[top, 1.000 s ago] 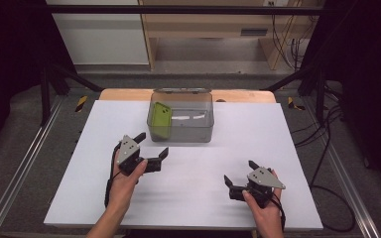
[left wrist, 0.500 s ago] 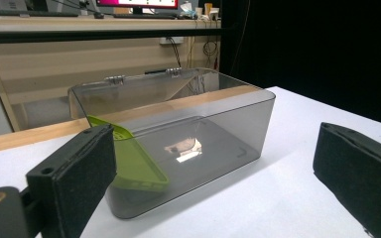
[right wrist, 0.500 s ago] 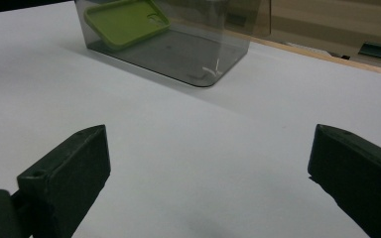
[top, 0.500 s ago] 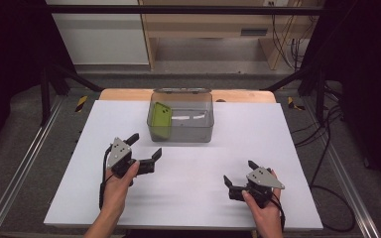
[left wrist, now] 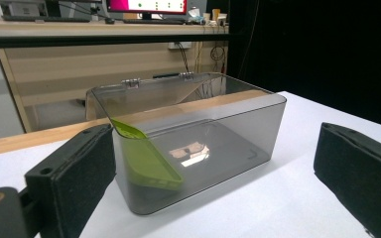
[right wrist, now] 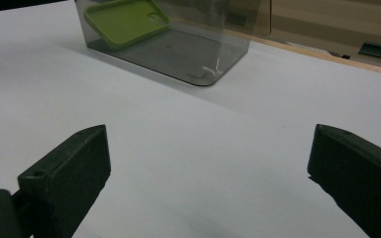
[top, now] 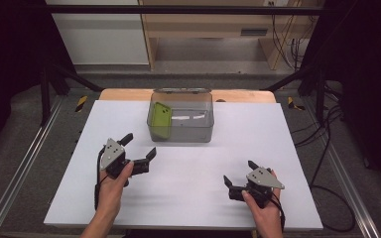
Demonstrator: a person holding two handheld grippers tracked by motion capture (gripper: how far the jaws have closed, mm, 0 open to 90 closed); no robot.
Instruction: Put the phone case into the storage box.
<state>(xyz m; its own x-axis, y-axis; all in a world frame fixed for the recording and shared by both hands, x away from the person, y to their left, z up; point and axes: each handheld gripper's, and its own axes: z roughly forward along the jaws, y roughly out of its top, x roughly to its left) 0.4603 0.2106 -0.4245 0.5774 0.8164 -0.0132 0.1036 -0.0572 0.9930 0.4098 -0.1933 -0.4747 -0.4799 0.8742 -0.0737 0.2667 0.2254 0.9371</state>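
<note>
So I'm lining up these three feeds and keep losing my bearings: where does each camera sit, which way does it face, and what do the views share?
High view: above the person's side, facing forward and down on the white table; shows both forearms, left tongs, right tongs.
Left gripper view: rides the left tongs, facing the clear grey box; shows its open black jaws.
Right gripper view: rides the right tongs, low over the table towards the box; shows its open jaws.
Shared: all show the box and the green phone case leaning inside.
</note>
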